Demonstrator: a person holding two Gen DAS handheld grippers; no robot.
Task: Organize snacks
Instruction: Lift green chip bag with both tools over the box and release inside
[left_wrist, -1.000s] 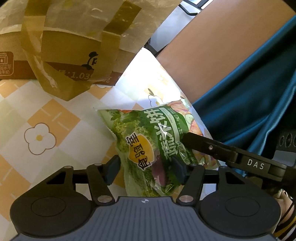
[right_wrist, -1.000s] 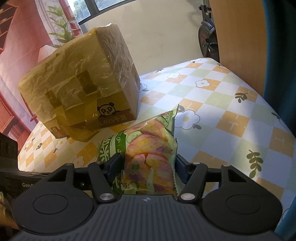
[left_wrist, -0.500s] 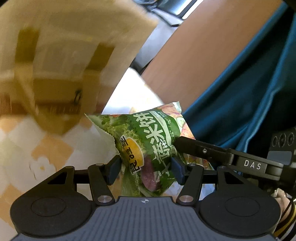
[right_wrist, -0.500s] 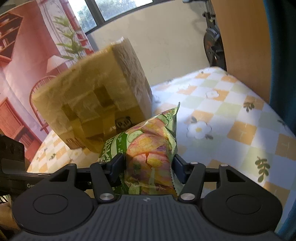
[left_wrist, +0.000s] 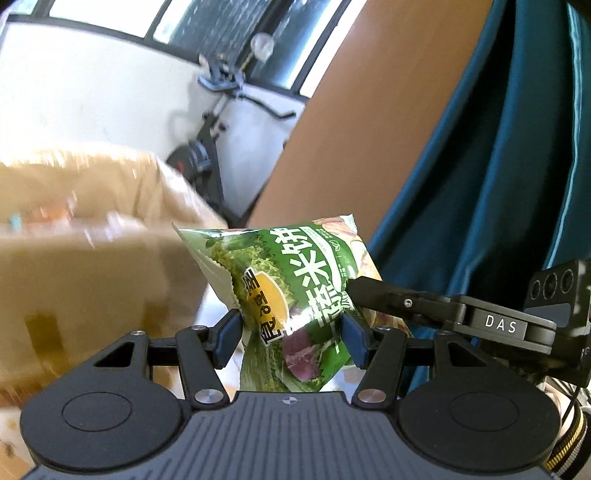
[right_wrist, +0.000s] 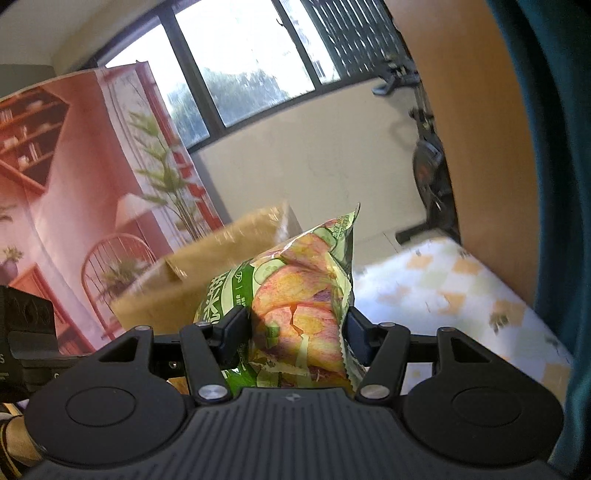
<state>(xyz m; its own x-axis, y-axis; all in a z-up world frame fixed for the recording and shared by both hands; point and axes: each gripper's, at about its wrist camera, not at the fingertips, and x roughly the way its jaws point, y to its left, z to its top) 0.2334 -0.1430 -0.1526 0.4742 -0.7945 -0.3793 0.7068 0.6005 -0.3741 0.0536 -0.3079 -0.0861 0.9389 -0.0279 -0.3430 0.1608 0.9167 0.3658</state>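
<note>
Left wrist | green snack bag | right gripper marked "DAS"

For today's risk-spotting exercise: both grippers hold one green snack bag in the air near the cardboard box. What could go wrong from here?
1. The left gripper and right gripper both have their jaws closed on the same snack bag. If the hands drift apart, the thin wrapper could tear.
2. The jaws squeeze the puffed bag, which may crush the snacks inside.
3. The cardboard box stands close beside the bag; its corner could catch the box rim on the way in.
</note>
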